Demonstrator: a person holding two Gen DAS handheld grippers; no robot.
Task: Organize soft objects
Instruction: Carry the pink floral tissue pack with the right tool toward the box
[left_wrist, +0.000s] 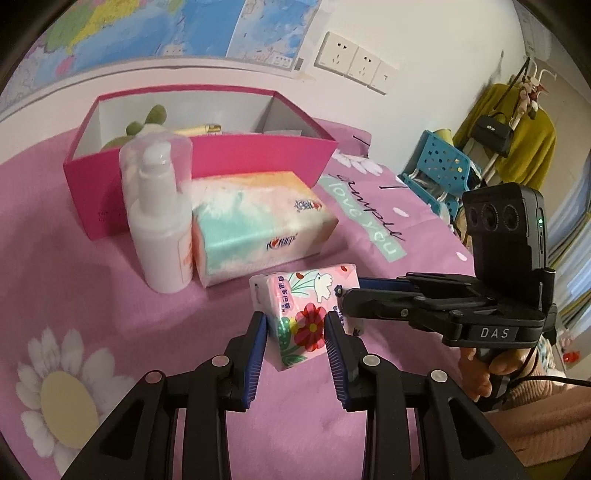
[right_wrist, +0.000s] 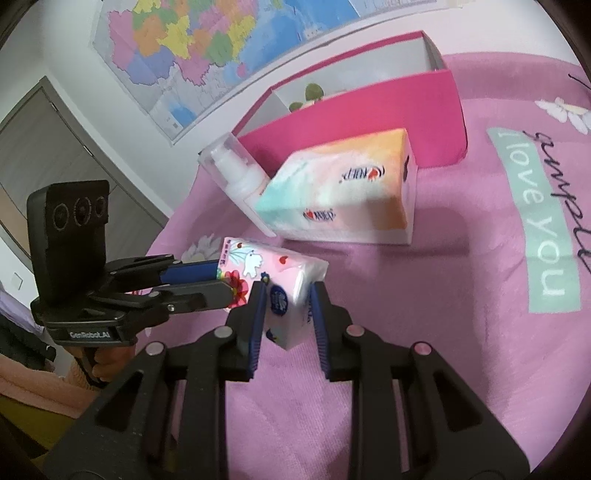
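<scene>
The left gripper (left_wrist: 295, 332) is clamped across the near end of a small pink tissue pack with printed flowers and a white bird (left_wrist: 308, 314), its blue ribbed pads pressing the soft plastic wrap on both flanks. The right gripper (right_wrist: 286, 306) pinches the other end of the same pack (right_wrist: 280, 280), so both claws are closed on it from opposite sides. The pack appears raised just off the pink flower-patterned blanket (left_wrist: 110, 295), tilted, and hangs between the two claws.

It looks very light and squashy: a film sleeve over folded paper, which gives under the pads and could slide out if the wrap creases. The short ends, where the stack is densest, seem the safest hold, and moderate pressure should be enough; it is not fragile, only easily dented.

Just behind it lies a larger tissue brick in orange, white and teal wrapping (left_wrist: 258, 225), touching a white pump bottle with a clear cap (left_wrist: 159, 218), which is rigid. Behind these stands an open magenta cardboard box with white lining (left_wrist: 258, 155), already holding a green plush toy (left_wrist: 147, 122); that is probably where the pack belongs.
</scene>
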